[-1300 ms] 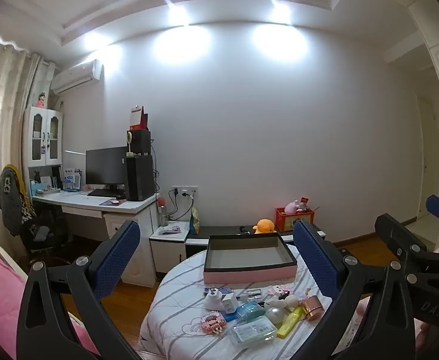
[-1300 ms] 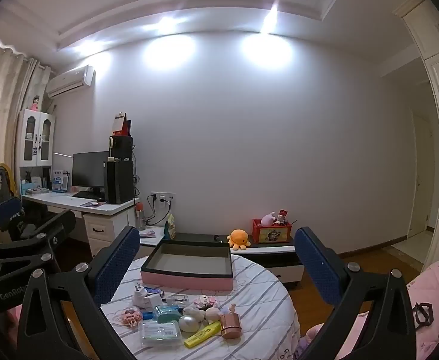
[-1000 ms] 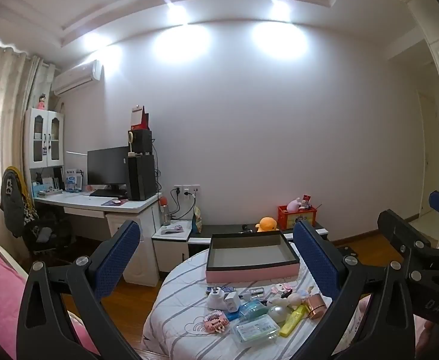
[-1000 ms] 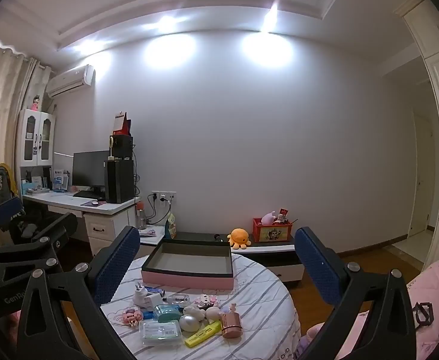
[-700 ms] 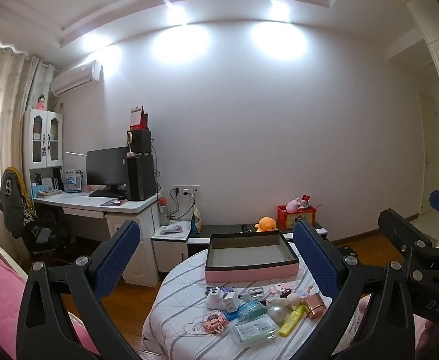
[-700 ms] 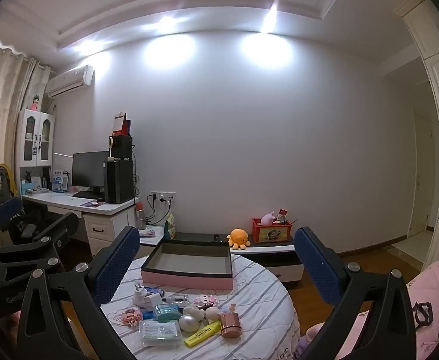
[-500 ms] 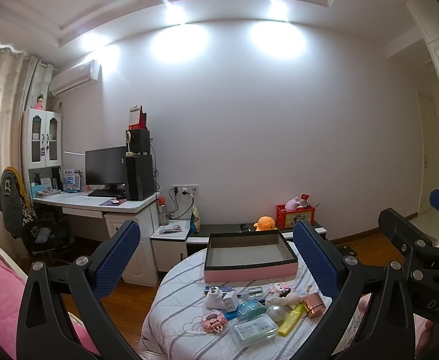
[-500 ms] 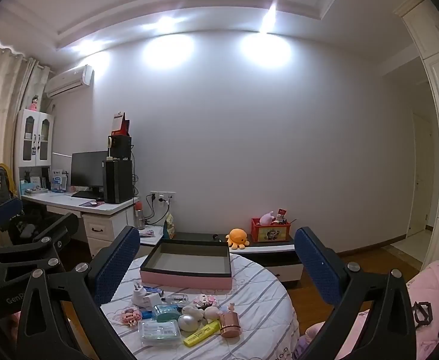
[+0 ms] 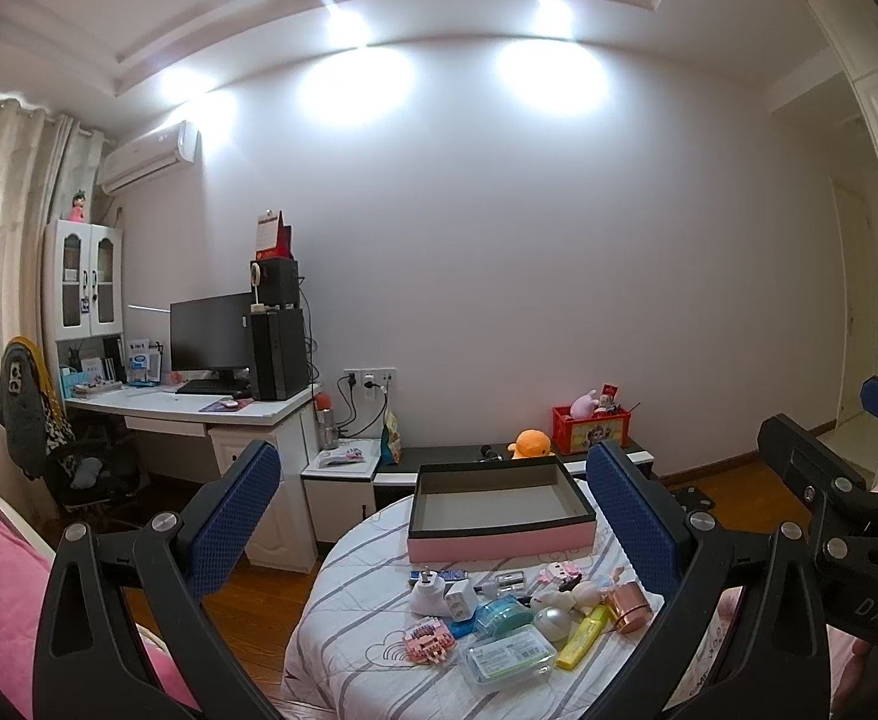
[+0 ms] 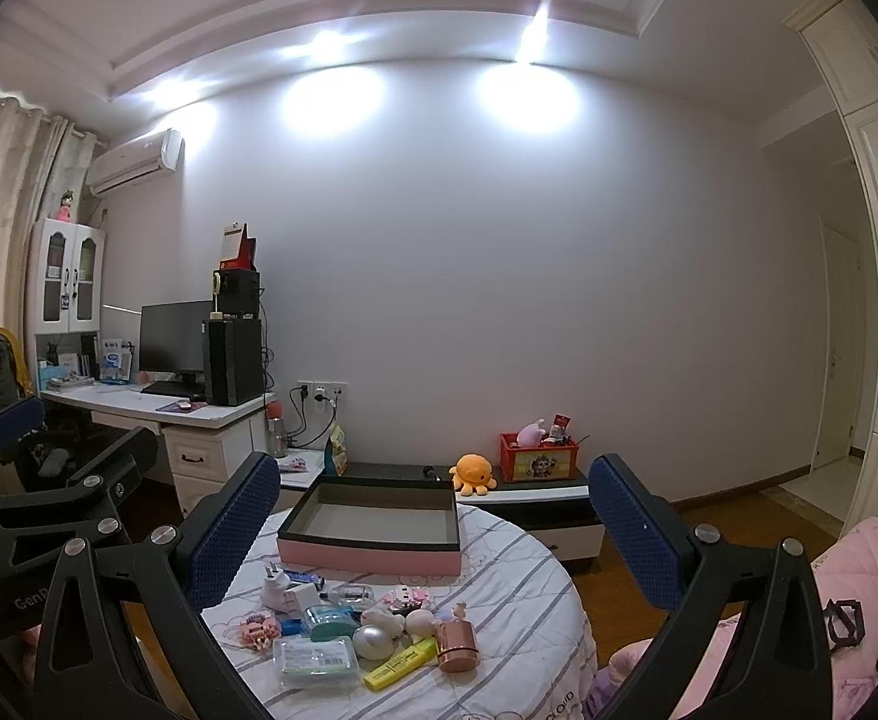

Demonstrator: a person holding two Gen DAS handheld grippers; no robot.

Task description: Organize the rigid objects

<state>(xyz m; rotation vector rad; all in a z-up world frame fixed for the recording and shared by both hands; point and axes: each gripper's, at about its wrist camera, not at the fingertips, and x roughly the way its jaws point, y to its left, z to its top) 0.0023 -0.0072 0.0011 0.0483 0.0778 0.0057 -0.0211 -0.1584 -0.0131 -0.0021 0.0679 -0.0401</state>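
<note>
A round table with a striped cloth holds an open pink box with a dark rim at its far side. Nearer lie several small items: a white plug adapter, a clear case, a yellow highlighter, a copper-coloured bottle and a silver egg. My left gripper and right gripper both hang open above the near side of the table, holding nothing.
A white desk with a monitor and a black computer tower stands at the left, a chair beside it. A low cabinet with an orange plush and a red crate runs along the back wall. Pink bedding lies at right.
Both views drift only slightly; the table and its items sit a touch lower and nearer. Neither gripper's jaws have changed.
</note>
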